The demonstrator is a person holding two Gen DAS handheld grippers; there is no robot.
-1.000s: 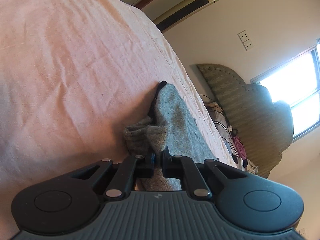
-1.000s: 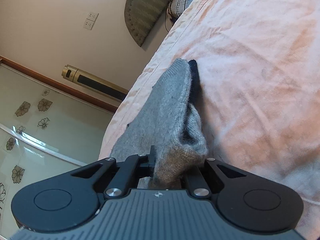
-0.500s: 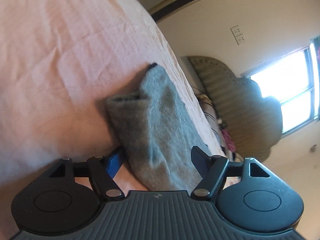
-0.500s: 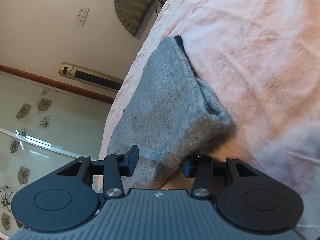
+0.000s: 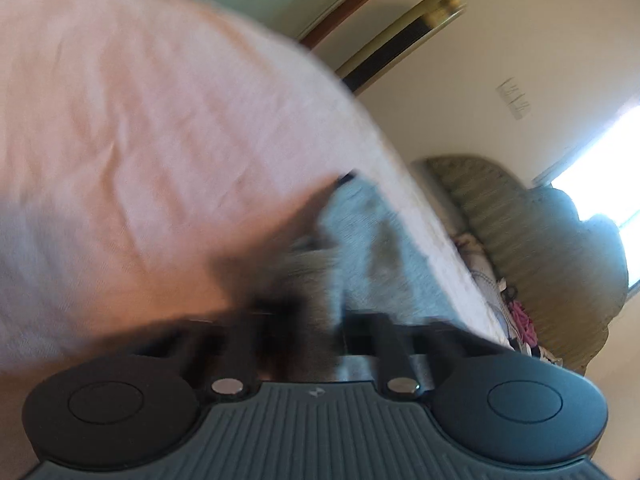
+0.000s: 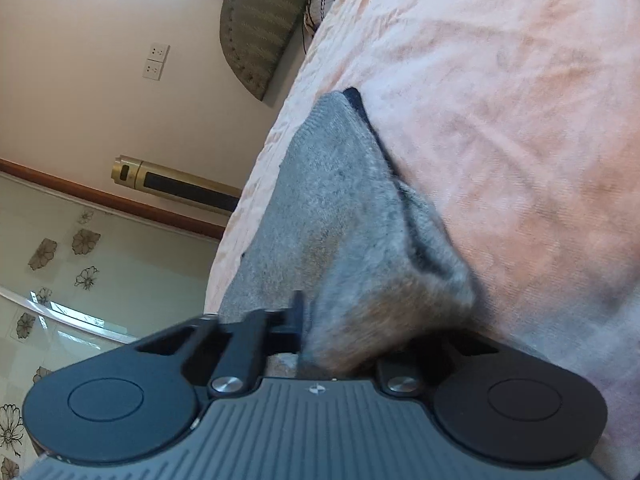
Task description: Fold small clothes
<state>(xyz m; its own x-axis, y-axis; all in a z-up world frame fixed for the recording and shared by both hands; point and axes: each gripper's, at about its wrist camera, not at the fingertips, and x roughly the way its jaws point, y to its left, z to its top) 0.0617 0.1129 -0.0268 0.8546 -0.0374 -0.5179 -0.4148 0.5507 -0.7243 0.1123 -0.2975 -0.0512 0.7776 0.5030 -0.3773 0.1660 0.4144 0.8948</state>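
Both claws were wide open a moment ago, but the right claw (image 6: 336, 336) and, through the blur, apparently the left claw (image 5: 316, 328) have clamped the fuzzy grey knit garment (image 6: 340, 208) lying just ahead on the peach-sheeted bed (image 6: 520, 120), so another fold's probably starting.

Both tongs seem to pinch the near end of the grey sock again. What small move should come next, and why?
Probably lift that end and carry it toward the dark toe tip: the grey sock lies lengthwise on the pink bedsheet, the right tongs clamp its near edge, and the left tongs look closed, though blurred.

left view motion-blurred | grey sock (image 6: 344, 216) hides right gripper's (image 6: 340, 332) right finger
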